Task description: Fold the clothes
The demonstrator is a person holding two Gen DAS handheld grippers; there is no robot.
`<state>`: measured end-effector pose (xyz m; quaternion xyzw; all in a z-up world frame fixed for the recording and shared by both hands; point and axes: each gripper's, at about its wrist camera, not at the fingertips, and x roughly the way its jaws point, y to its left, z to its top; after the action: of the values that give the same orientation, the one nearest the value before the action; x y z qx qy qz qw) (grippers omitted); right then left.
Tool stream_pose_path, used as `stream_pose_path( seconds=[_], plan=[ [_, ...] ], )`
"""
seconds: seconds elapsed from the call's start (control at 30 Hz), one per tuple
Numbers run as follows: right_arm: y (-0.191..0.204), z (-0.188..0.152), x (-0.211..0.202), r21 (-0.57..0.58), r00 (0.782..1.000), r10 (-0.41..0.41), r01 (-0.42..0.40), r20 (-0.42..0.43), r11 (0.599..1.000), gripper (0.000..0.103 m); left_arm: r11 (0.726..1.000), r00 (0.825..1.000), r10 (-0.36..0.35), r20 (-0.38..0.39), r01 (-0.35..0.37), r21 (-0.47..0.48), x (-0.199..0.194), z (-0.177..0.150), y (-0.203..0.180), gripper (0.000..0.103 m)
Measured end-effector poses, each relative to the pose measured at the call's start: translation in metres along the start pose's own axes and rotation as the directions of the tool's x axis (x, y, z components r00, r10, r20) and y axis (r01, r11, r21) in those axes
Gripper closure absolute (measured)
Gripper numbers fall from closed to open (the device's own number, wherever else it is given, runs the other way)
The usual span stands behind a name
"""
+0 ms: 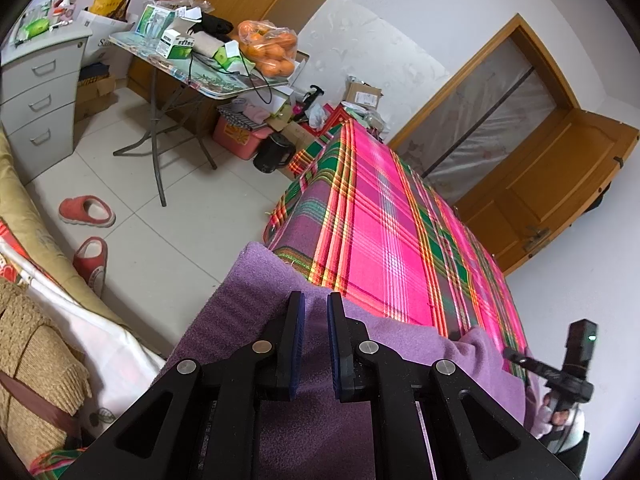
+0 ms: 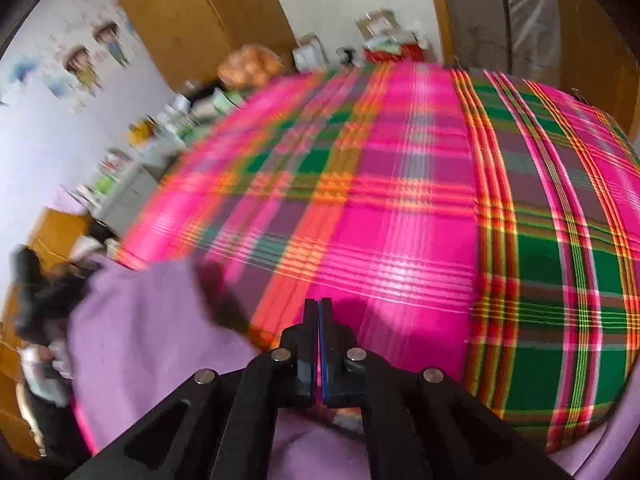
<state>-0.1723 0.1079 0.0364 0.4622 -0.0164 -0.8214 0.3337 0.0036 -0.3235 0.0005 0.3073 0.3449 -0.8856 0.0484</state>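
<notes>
A purple fleece garment [image 1: 248, 292] lies on the near end of a bed with a pink and green plaid sheet [image 1: 380, 240]. My left gripper [image 1: 316, 304] sits low on the garment, its jaws narrow, with a ridge of purple cloth pinched between the blue pads. In the right wrist view, which is blurred, the garment [image 2: 152, 332] spreads to the lower left. My right gripper [image 2: 319, 306] is shut above the plaid sheet [image 2: 400, 220], with nothing seen at its tips. The right gripper's handle [image 1: 580, 360], held by a hand, shows at the garment's right edge.
A folding table [image 1: 224, 88] carries boxes and a bag of oranges [image 1: 272, 48]. A grey drawer cabinet [image 1: 40, 100], red slippers [image 1: 86, 212] and a black kettle [image 1: 274, 156] stand on the tiled floor. A wooden door [image 1: 560, 184] stands open. A beige knitted cloth [image 1: 32, 352] lies at left.
</notes>
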Motion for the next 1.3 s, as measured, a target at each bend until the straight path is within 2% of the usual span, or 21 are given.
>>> stream_pose_path(
  seconds=[0.07,0.13,0.2,0.27,0.3,0.33,0.37,0.4,0.43,0.5,0.63,0.77,0.8,0.83,0.9,0.93,1.07,1.1,1.13,1.27,1.3],
  plan=[
    [0.013,-0.005,-0.018,-0.019,0.996,0.068,-0.067,0.054,0.998,0.099,1.000,1.000,0.002,0.004,-0.002,0.001,-0.001,0.000,0.000,0.092],
    [0.035,-0.013,-0.024,-0.073,0.987,0.153,-0.149,0.057,0.986,0.091,1.000,1.000,0.004,0.016,-0.004,0.011,-0.005,0.000,-0.001,0.091],
    [0.052,-0.017,-0.020,-0.113,0.985,0.174,-0.170,0.022,0.979,0.089,0.999,0.999,0.011,0.034,-0.012,0.032,-0.011,0.001,-0.004,0.091],
    [0.066,-0.020,-0.009,-0.148,0.987,0.157,-0.158,-0.020,0.976,0.089,0.998,0.997,0.024,0.076,-0.028,0.051,-0.022,0.005,-0.005,0.090],
    [0.068,-0.020,-0.004,-0.148,0.988,0.152,-0.154,-0.026,0.977,0.088,0.998,0.994,0.034,0.100,-0.039,0.054,-0.027,0.009,-0.004,0.081],
    [0.070,-0.020,0.000,-0.147,0.988,0.148,-0.151,-0.031,0.977,0.081,0.997,0.991,0.050,0.122,-0.058,0.059,-0.032,0.015,-0.002,0.074],
    [0.070,-0.017,0.002,-0.141,0.988,0.153,-0.155,-0.027,0.978,0.070,0.995,0.989,0.070,0.131,-0.079,0.067,-0.034,0.021,0.000,0.058],
    [0.071,-0.014,0.004,-0.135,0.987,0.158,-0.159,-0.023,0.978,0.066,0.992,0.990,0.085,0.116,-0.095,0.077,-0.033,0.027,0.004,0.049],
    [0.072,-0.008,0.007,-0.135,0.985,0.171,-0.171,-0.016,0.976,0.062,0.990,0.991,0.100,0.084,-0.108,0.086,-0.029,0.032,0.007,0.049],
    [0.075,0.000,0.014,-0.128,0.984,0.179,-0.179,-0.015,0.975,0.062,0.987,0.992,0.122,0.008,-0.123,0.103,-0.017,0.037,0.013,0.049],
    [0.072,0.019,0.037,-0.080,0.981,0.189,-0.192,-0.043,0.978,0.062,0.986,0.985,0.115,-0.128,-0.098,0.137,0.008,0.038,0.017,0.049],
    [0.067,0.028,0.066,-0.018,0.977,0.181,-0.184,-0.109,0.983,0.061,0.987,0.980,0.113,-0.167,-0.091,0.132,0.016,0.034,0.018,0.049],
    [0.066,0.028,0.072,-0.012,0.976,0.174,-0.177,-0.130,0.984,0.061,0.987,0.980,0.112,-0.163,-0.091,0.134,0.016,0.033,0.018,0.056],
    [0.067,0.028,0.074,-0.026,0.977,0.169,-0.174,-0.129,0.984,0.064,0.987,0.982,0.107,-0.154,-0.086,0.136,0.016,0.032,0.018,0.062],
    [0.068,0.027,0.077,-0.044,0.977,0.165,-0.172,-0.138,0.984,0.096,0.987,0.986,0.097,-0.134,-0.079,0.140,0.015,0.029,0.017,0.070],
    [0.064,0.025,0.076,-0.018,0.976,0.174,-0.178,-0.134,0.984,0.101,0.988,0.988,0.099,-0.117,-0.083,0.133,0.013,0.029,0.018,0.072],
    [0.044,0.024,0.070,0.061,0.980,0.181,-0.176,-0.085,0.982,0.101,0.995,0.995,0.078,-0.067,-0.074,0.062,0.004,0.028,0.028,0.076],
    [0.039,0.025,0.072,0.070,0.983,0.163,-0.158,-0.079,0.985,0.103,0.996,0.995,0.073,-0.065,-0.071,0.045,0.004,0.028,0.031,0.076],
    [0.033,0.025,0.072,0.067,0.993,0.094,-0.090,-0.070,0.994,0.103,0.997,0.995,0.070,-0.067,-0.068,0.031,0.004,0.028,0.034,0.076],
    [0.017,0.025,0.060,0.127,0.994,0.100,-0.095,-0.036,0.987,0.102,0.997,0.992,0.070,-0.103,-0.067,0.031,0.009,0.031,0.035,0.075],
    [0.023,0.024,0.052,0.102,0.993,0.116,-0.114,-0.021,0.988,0.101,0.997,0.992,0.074,-0.101,-0.070,0.041,0.009,0.030,0.033,0.074]
  ],
)
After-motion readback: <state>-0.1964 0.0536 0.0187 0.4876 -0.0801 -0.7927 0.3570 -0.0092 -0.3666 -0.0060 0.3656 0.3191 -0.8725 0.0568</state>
